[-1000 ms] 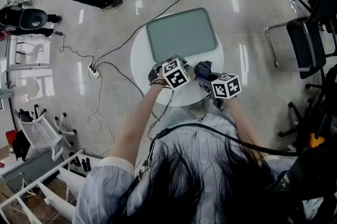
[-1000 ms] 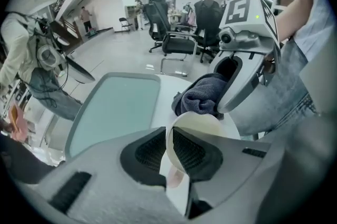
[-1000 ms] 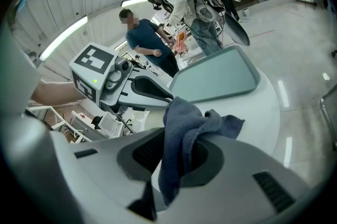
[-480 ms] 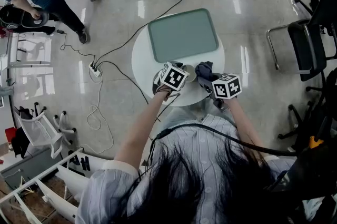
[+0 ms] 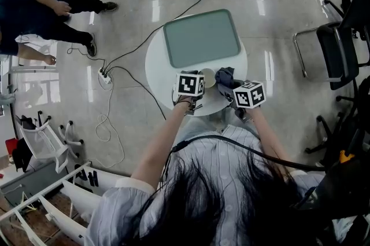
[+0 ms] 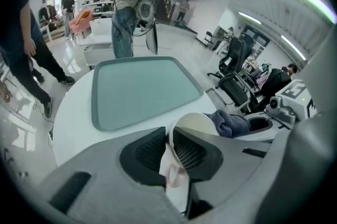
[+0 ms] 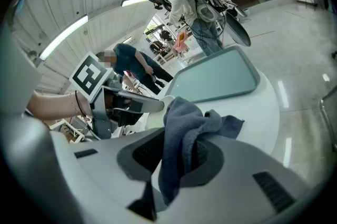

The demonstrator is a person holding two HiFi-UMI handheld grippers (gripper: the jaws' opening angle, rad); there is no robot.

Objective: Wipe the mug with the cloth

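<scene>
My left claw (image 6: 171,141) clamps the mug (image 6: 196,123) by its rim; my right claw (image 7: 176,152) pinches the cloth (image 7: 184,117), at the mug's 3 o'clock.

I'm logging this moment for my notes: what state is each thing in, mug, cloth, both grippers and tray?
mug: tilted, clamped by its wall.
cloth: bunched, hanging from the jaws, close to the mug.
left gripper: shut on the mug.
right gripper: shut on the cloth.
tray: flat on the table, nothing on it.
</scene>
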